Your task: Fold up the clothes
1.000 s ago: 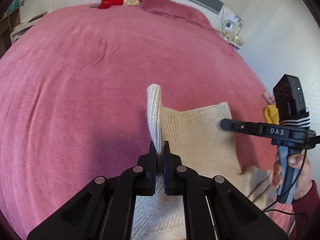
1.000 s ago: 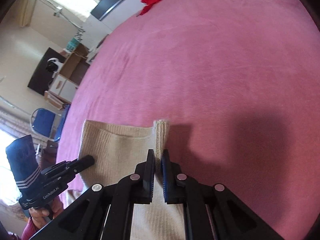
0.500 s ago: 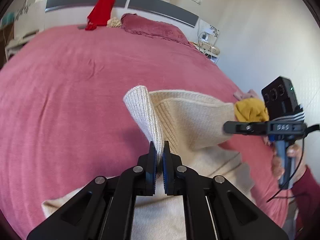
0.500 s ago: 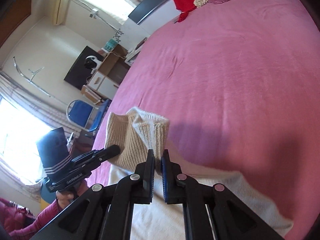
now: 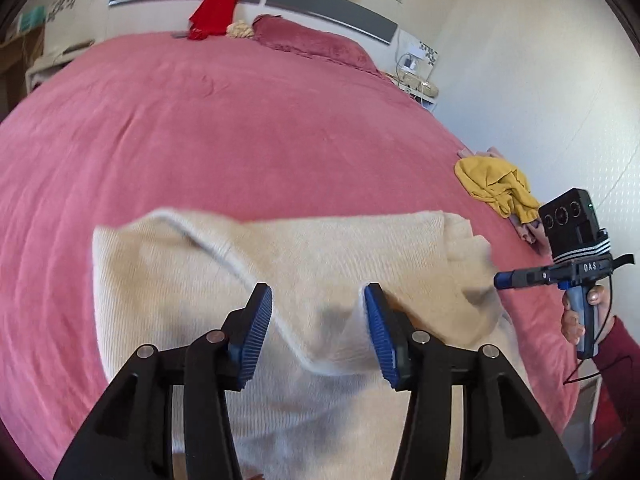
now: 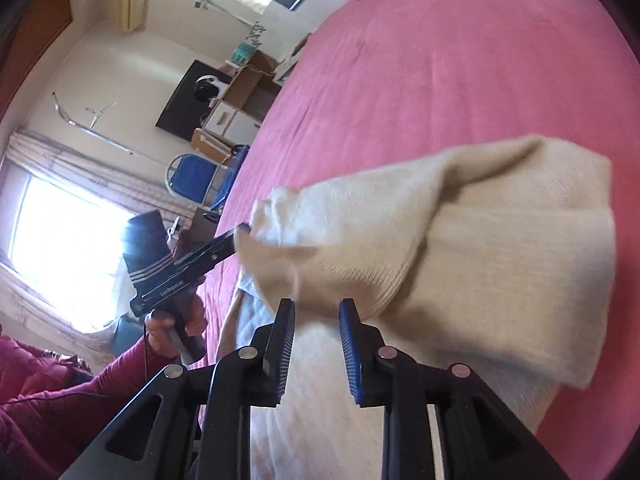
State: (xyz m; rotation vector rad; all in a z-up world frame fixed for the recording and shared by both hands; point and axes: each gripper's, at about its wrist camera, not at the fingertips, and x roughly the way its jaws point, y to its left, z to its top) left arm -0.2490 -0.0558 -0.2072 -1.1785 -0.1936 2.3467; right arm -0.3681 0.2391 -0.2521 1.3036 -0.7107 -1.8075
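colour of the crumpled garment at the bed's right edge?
Mustard yellow garment; clearest in the left wrist view.

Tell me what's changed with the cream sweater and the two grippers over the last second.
Both grippers carried the far edge of the cream sweater back toward the person, folding it over. The left gripper and right gripper, clamped on that edge before, are opening, their pads off the knit. The pink bedspread and yellow garment look unchanged.
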